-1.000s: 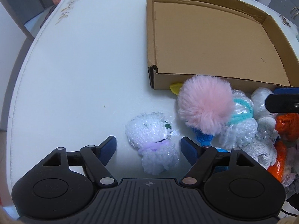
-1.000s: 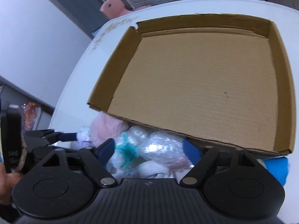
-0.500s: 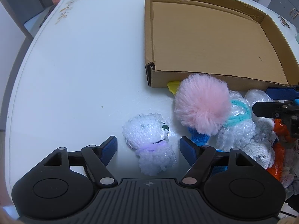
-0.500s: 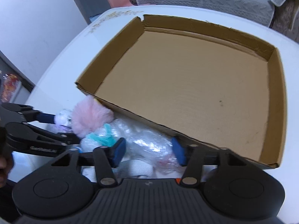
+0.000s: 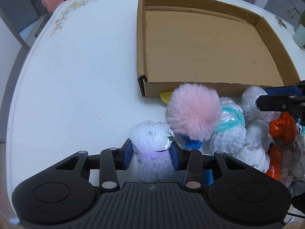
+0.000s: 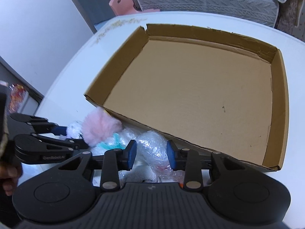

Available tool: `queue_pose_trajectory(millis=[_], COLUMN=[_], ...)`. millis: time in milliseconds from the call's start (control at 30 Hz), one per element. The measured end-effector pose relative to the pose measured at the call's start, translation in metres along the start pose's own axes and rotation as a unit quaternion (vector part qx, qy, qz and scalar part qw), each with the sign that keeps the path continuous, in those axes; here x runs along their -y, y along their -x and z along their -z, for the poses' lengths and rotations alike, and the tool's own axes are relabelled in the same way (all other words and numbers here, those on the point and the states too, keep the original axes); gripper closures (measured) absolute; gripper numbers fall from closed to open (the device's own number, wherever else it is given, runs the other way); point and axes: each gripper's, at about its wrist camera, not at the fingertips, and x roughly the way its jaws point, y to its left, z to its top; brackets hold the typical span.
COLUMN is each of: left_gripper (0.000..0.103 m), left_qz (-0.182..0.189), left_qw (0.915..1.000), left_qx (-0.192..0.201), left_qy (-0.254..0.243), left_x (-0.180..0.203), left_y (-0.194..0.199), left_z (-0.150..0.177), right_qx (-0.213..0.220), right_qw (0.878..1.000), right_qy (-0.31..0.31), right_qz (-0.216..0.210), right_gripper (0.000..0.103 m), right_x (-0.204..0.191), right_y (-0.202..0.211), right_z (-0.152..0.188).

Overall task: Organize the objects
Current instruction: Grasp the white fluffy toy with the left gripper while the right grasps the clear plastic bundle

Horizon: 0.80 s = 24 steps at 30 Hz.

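- The white bubble-wrapped bundle tied round with a lilac band [image 5: 152, 148] sits on the white table [image 5: 76, 80], just left of the heap and near the shallow brown cardboard tray [image 5: 142, 57], which holds nothing yet.
- I judge this bundle light and squashy; the wrap gives under pressure and its film looks slick, so a firm pinch at the banded waist seems the safest hold.
- My left hand-held gripper [image 5: 151, 153] has just been closing, and its blue pads now pinch the bundle at that waist, one on each side.
- My right hand-held gripper [image 6: 150, 155] has likewise just been closing; its pads squeeze a clear crinkled plastic-wrapped packet [image 6: 152, 148] lying just in front of the tray's near wall.
- That packet looks equally light and crackly; I expect loose film to slip, so the bulk of it should stay between the pads.
- Both hand-held grippers point steeply down at the table, the left one nearly plumb, the right one tipped more toward the tray.
- A fluffy pink pom-pom [image 5: 193, 112] touches my left bundle's upper right side and may drag along when I lift.
- The rest of the heap, including a teal-tied white bundle [image 5: 228, 122] and orange plastic wraps [image 5: 282, 124], waits on the table.
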Motion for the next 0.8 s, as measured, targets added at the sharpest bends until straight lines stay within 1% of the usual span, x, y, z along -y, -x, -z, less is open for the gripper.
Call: queue_pose_trajectory(millis=[67, 100, 267, 333, 467, 633, 800], left_gripper=[0.057, 0.057, 0.058, 0.058, 0.058, 0.058, 0.058], left_qz=[-0.002, -0.002, -0.007, -0.007, -0.006, -0.018, -0.023], left_qw=[1.0, 1.0, 0.9999, 0.9999, 0.9997, 0.9986, 0.9945], left_qx=[0.004, 0.005, 0.009, 0.012, 0.022, 0.048, 0.102], left_qy=[0.002, 0.002, 0.006, 0.006, 0.008, 0.008, 0.006], left_x=[0.003, 0.002, 0.002, -0.002, -0.003, -0.001, 0.001], left_y=[0.0, -0.004, -0.004, 0.003, 0.01, 0.02, 0.043], left_z=[-0.003, -0.012, -0.015, -0.012, -0.018, -0.027, -0.04], right_qx=[0.005, 0.007, 0.014, 0.02, 0.04, 0.047, 0.066], right_qw=[1.0, 1.0, 1.0, 0.999, 0.998, 0.997, 0.994], right_qy=[-0.002, -0.005, -0.012, -0.018, -0.026, -0.043, -0.057], right_qz=[-0.004, -0.006, -0.017, -0.027, -0.043, -0.051, -0.065], right_gripper=[0.072, 0.073, 0.073, 0.074, 0.074, 0.074, 0.074], right_x=[0.001, 0.001, 0.001, 0.002, 0.004, 0.013, 0.019], right_y=[0.004, 0.005, 0.008, 0.011, 0.021, 0.026, 0.035], right_z=[-0.001, -0.001, -0.001, -0.002, -0.006, -0.009, -0.014])
